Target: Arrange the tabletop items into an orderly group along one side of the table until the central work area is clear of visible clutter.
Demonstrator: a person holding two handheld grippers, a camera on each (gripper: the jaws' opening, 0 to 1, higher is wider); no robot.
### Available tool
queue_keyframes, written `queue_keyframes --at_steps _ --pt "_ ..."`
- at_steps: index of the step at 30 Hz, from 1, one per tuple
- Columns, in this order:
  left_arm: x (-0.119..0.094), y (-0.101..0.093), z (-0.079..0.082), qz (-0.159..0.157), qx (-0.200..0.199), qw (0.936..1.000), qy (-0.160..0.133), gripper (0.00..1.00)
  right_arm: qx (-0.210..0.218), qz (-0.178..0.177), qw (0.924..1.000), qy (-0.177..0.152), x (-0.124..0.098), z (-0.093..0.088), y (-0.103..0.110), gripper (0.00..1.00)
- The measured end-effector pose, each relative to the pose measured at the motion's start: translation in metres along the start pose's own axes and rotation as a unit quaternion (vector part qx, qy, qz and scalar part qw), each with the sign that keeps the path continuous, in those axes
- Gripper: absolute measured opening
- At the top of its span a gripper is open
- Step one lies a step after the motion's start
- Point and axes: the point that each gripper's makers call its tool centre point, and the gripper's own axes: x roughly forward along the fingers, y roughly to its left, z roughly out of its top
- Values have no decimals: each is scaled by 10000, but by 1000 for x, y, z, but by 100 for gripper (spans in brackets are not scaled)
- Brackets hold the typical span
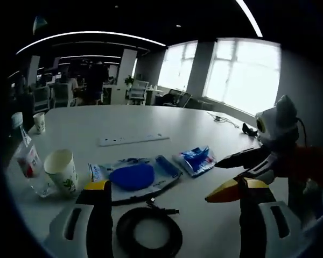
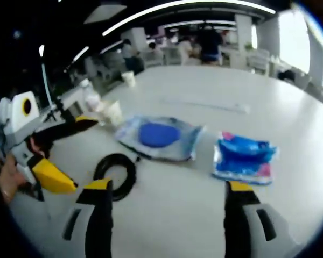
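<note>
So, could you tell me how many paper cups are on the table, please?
2. One paper cup stands near the table's edge beside the small bottle; the other cup stands farther back along the same side. More may be hidden.

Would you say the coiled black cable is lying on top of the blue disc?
No, the coiled black cable lies on the bare table, apart from the blue disc.

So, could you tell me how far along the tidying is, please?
Nothing looks grouped yet. The cable, blue pouch, blue packet and paper cup lie spread mid-table. Both the left gripper and right gripper hover open, holding nothing. All the moving is left.
</note>
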Motion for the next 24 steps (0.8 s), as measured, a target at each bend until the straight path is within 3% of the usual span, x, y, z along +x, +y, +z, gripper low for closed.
queue_keyframes --at_steps 15,24 --pt "-38 32 -2 370 56 9992 -116 100 -354 355 9987 50 27 -8 38 72" --pt "-56 46 -10 553 43 9984 -83 100 -632 638 9960 -42 43 -2 55 60"
